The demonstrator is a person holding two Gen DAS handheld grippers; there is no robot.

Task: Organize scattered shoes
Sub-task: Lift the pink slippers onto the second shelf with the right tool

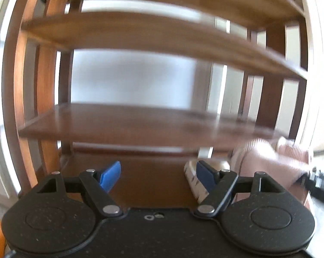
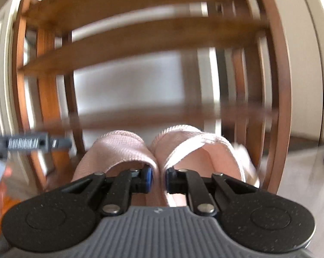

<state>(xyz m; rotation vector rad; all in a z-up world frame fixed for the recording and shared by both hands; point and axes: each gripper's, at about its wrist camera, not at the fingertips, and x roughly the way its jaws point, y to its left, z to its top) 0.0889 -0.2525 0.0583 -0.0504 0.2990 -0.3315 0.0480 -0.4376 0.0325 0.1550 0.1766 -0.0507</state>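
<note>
Shoes: a pair of pale pink knitted fabric slip-on shoes [image 2: 162,150] is held side by side, toes toward the rack, in front of its lower shelves.
Right gripper [image 2: 158,177]: clamped together on the two adjoining inner collars of the pair.
Left gripper [image 1: 158,174]: blue-padded fingers [image 1: 110,175] spread apart, nothing between them.
Rack: a brown wooden open shelf rack [image 1: 140,122] is seen blurred in both views.
Other shoe: a beige patterned sole [image 1: 194,185] is seen behind the left gripper's right finger, on the lowest board.
</note>
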